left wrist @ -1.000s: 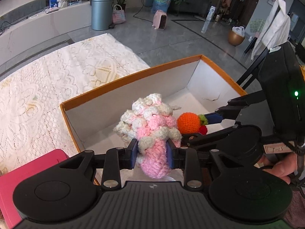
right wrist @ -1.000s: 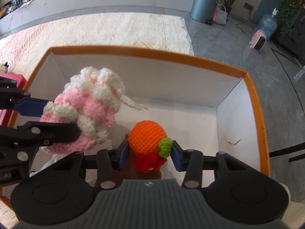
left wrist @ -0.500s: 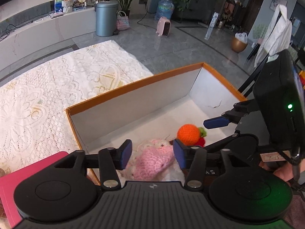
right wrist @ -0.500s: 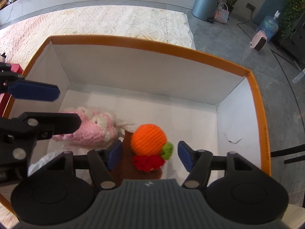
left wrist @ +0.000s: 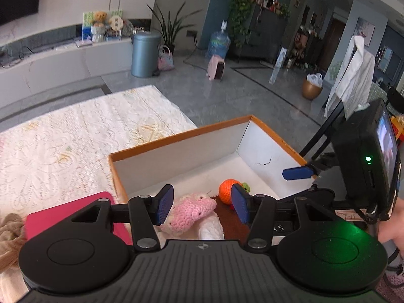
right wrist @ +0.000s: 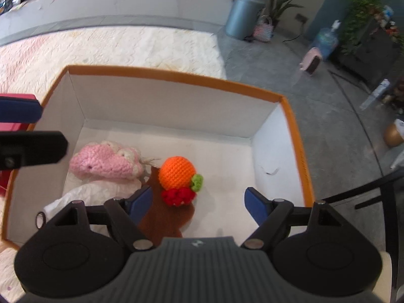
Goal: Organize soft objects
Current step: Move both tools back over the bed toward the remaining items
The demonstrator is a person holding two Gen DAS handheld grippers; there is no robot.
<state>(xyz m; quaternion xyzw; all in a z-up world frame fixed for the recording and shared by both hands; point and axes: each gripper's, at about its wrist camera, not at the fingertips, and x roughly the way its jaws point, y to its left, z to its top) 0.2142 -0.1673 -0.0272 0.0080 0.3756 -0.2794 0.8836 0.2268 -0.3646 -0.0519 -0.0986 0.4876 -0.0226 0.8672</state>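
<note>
An orange-rimmed white box (left wrist: 176, 136) (right wrist: 176, 78) holds the soft toys. A pink-and-white crochet toy (left wrist: 192, 210) (right wrist: 106, 162) lies on its floor at the left. Beside it rests an orange crochet ball with a green leaf and red part (left wrist: 228, 194) (right wrist: 179, 173), on a brown cloth (right wrist: 164, 217). My left gripper (left wrist: 202, 205) hangs open above the pink toy, apart from it. Above the orange ball, my right gripper (right wrist: 199, 203) has its jaws still opening, with nothing pressed between them. White fabric (right wrist: 88, 194) lies under the pink toy.
A magenta box (left wrist: 68, 217) stands left of the orange-rimmed box, with a beige knit piece (left wrist: 10, 232) at the far left. A cream lace rug (left wrist: 75, 131) covers the floor behind. A person's hand (left wrist: 394, 227) shows at the right edge.
Both grippers let go: the pink toy and the orange ball dropped to the box floor. Both jaws widened and both grippers rose and drew back from the box.
</note>
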